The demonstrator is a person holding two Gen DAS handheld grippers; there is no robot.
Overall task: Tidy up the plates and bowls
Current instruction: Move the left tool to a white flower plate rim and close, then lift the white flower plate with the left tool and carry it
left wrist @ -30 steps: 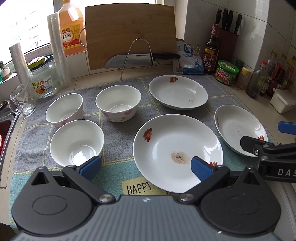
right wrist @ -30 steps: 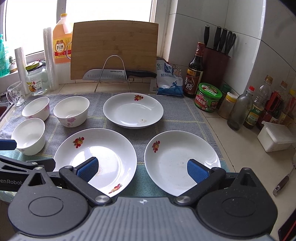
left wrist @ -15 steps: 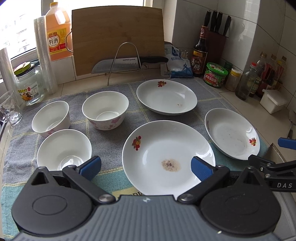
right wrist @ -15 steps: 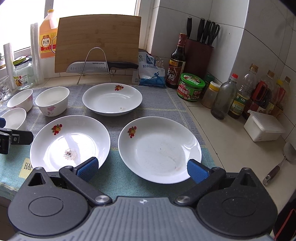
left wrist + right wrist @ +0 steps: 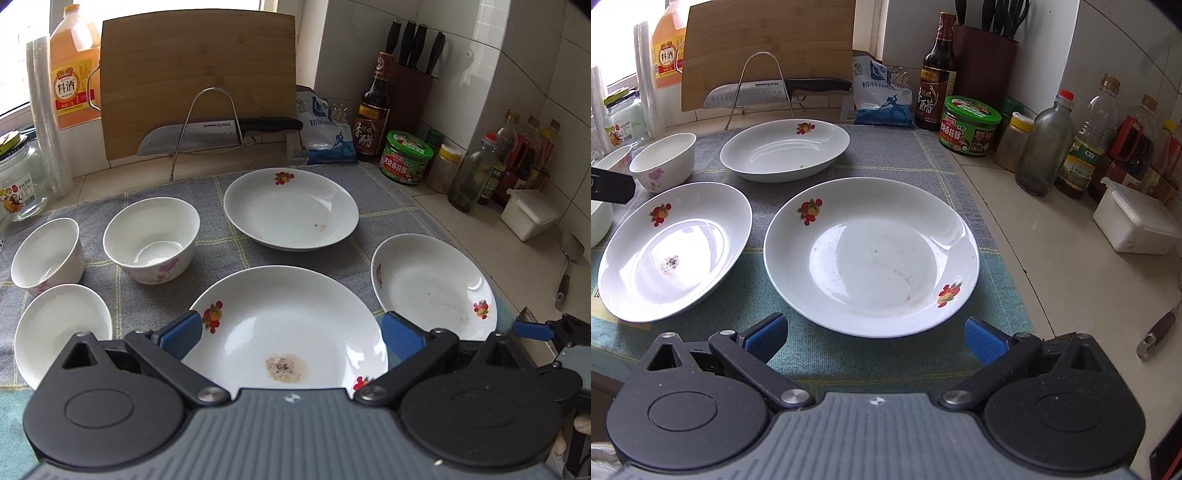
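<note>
Three white plates with fruit prints lie on a grey-green cloth (image 5: 221,251). The near plate (image 5: 284,328) carries a dark stain and sits between the blue pads of my left gripper (image 5: 291,334), which is open above it. The right plate (image 5: 871,254) lies just ahead of my right gripper (image 5: 873,338), also open and empty. The far plate (image 5: 291,208) rests behind both. Three white bowls stand at the left: a flowered bowl (image 5: 151,240), a second bowl (image 5: 46,254) and a nearer bowl (image 5: 61,332).
A cutting board (image 5: 199,77), a knife (image 5: 207,134) on a wire rack, a salt bag (image 5: 325,133), sauce bottles (image 5: 938,74), a green-lidded jar (image 5: 969,123) and a white box (image 5: 1134,225) line the back and right. A spatula handle (image 5: 1160,328) lies on the tiles.
Both grippers have moved right and closer to the counter. The stained plate now sits between the left pads, and the right plate is centred ahead of the right gripper. Nothing was grasped.
</note>
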